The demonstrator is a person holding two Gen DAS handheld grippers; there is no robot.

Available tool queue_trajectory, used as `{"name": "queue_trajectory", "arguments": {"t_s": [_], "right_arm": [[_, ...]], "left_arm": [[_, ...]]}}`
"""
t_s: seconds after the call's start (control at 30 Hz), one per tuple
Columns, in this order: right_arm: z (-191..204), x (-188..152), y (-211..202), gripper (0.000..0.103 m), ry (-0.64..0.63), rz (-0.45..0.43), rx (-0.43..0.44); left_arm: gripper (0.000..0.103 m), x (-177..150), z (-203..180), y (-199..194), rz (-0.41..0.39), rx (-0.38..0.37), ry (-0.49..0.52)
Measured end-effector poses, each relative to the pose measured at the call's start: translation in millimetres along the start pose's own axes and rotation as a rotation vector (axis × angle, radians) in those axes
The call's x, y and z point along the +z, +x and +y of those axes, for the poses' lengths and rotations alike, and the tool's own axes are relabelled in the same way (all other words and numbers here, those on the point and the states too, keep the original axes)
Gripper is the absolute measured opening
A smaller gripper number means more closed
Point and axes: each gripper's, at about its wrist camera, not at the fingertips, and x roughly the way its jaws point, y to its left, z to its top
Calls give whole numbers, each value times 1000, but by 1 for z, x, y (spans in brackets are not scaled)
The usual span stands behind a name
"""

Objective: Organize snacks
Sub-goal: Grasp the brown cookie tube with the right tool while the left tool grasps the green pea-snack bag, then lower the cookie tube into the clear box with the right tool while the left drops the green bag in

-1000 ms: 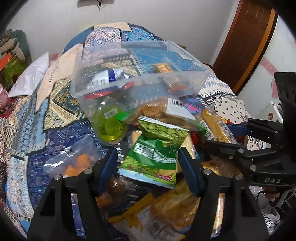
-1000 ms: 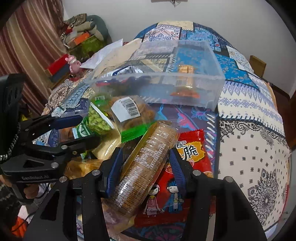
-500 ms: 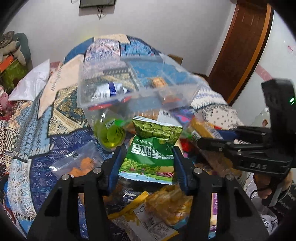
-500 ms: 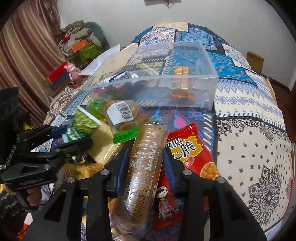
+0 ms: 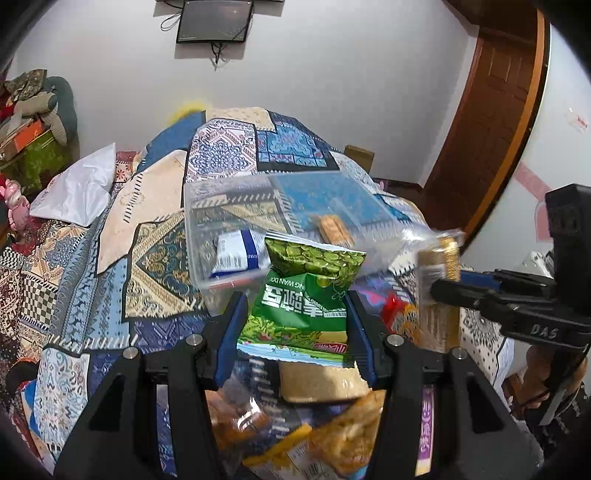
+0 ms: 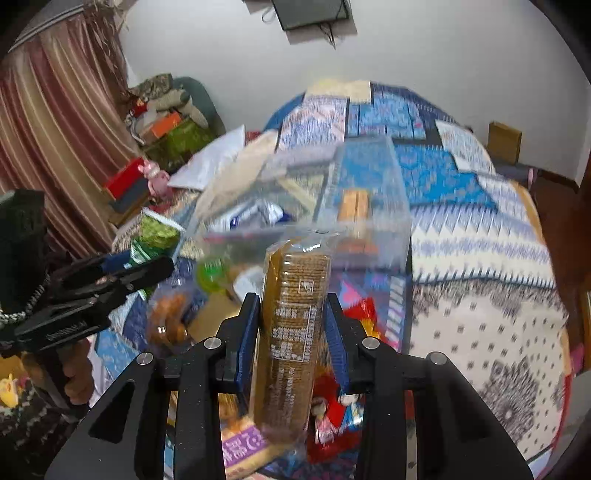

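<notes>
Both grippers have closed and lifted since a second ago: the green printed foil pea-snack bag [image 5: 306, 295] and the long clear-wrapped sleeve of brown round biscuits [image 6: 291, 332], which lay on the snack pile between wide jaws, now hang clear of it.

Left gripper [image 5: 295, 325] is closed on the green bag, pads pressing its two side edges, bag upright with the crimped top facing away. Side grip probably keeps the puffy bag from slipping. Right gripper [image 6: 293, 332] is clamped nearly fully shut on the biscuit sleeve around mid-length, sleeve standing along the fingers. In the left wrist view it shows at right, blurred, held up beside the green bag.

Clear rectangular plastic bin [image 5: 236, 206] sits on the patchwork-quilt bed [image 5: 155, 258] just beyond both held items. Inside it: a white-and-blue packet [image 5: 236, 251] and an orange biscuit pack [image 5: 332, 229]. Likely the drop target, so both items look held up ready to carry over its near wall.

Loose snacks left on the bed below: red printed chip bag [image 6: 332, 406], orange crisps in clear wrap [image 5: 343, 439], a tan flat packet [image 5: 317, 384].

Views also tilted up compared with earlier; more wall and the wall-mounted dark screen [image 5: 214, 20] now show.
</notes>
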Motion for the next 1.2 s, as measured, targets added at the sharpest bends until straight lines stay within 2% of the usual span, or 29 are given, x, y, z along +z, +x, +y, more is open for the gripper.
{"name": "queue_trajectory", "arguments": {"t_s": [0.3,0.7,0.9,1.2], "right_arm": [[-4,41,-2,31,-7,-80,-13],[-14,93,4,31,2,-150,-31],[-18,109,34,31,-6,-118,-61],[-15,113,68,31,-43,-57,-78]], "left_arm": [[52,22,7,14,-17,16,-14],[52,49,21,56,21,33,-52],[52,57,25,82,61,36,-55],[52,62,31,109,104,66,-65]]}}
